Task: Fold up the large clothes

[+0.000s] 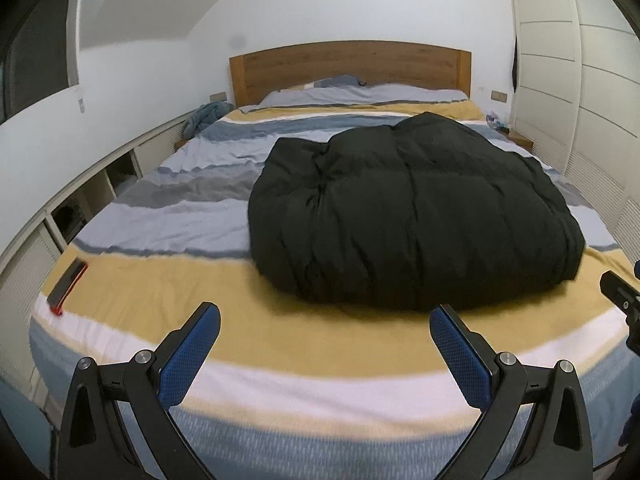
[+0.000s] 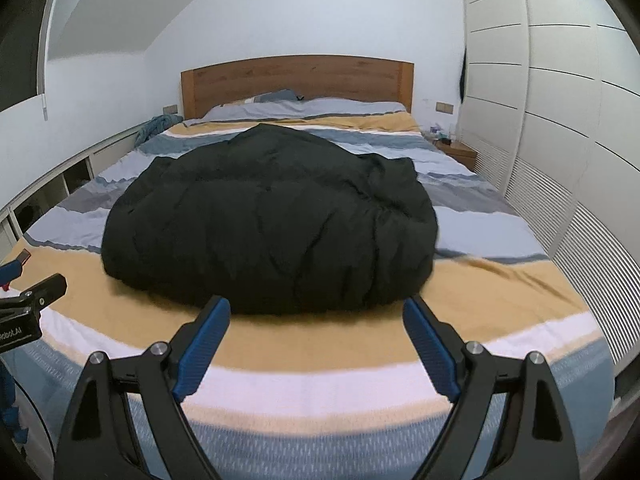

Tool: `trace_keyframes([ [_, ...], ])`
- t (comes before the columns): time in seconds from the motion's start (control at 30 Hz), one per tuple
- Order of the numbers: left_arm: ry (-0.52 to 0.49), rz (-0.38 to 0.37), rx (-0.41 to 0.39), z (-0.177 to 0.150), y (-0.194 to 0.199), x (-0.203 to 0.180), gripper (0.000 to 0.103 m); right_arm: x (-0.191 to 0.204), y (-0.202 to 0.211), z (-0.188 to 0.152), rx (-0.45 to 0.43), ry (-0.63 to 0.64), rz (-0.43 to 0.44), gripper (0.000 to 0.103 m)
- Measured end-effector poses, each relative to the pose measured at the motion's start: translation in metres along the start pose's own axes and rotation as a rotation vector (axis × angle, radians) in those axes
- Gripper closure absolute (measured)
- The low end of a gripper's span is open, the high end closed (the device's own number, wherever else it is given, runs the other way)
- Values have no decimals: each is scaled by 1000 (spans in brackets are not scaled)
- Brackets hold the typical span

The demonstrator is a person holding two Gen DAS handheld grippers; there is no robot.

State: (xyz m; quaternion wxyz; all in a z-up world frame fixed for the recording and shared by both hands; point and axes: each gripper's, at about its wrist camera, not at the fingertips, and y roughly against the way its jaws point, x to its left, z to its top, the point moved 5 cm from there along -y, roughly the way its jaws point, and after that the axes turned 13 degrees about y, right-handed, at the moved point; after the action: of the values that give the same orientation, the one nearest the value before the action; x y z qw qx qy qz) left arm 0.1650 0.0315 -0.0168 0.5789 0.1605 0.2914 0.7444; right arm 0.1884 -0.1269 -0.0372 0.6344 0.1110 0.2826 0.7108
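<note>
A big black puffy coat (image 1: 412, 208) (image 2: 272, 220) lies bunched in a rounded heap on the striped bed cover (image 1: 160, 216) (image 2: 480, 280). In the left wrist view my left gripper (image 1: 325, 314) stands open over the bed's yellow stripe, short of the coat's near left edge, nothing between its blue pads (image 1: 188, 360). My right gripper (image 2: 316, 308) is open too, its fingertips just before the coat's near edge, empty. Each gripper shows at the other view's edge: the right one (image 1: 620, 296), the left one (image 2: 36, 292).
A dark phone with a red rim (image 1: 66, 280) lies near the bed's left edge. White wardrobe doors (image 2: 560, 140) run along the right, low white cubbies (image 1: 80, 200) along the left. A wooden headboard (image 2: 296, 80), pillows and a blue cloth (image 1: 204, 118) sit at the far end.
</note>
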Motion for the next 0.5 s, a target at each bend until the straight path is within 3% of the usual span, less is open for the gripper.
trace_keyframes([
  [0.3, -10, -43, -23, 90, -116, -43, 0, 4, -118, 91, -55, 34, 35, 15],
  [0.5, 71, -61, 57, 128, -221, -60, 0, 13, -206, 122, -35, 71, 63, 15],
])
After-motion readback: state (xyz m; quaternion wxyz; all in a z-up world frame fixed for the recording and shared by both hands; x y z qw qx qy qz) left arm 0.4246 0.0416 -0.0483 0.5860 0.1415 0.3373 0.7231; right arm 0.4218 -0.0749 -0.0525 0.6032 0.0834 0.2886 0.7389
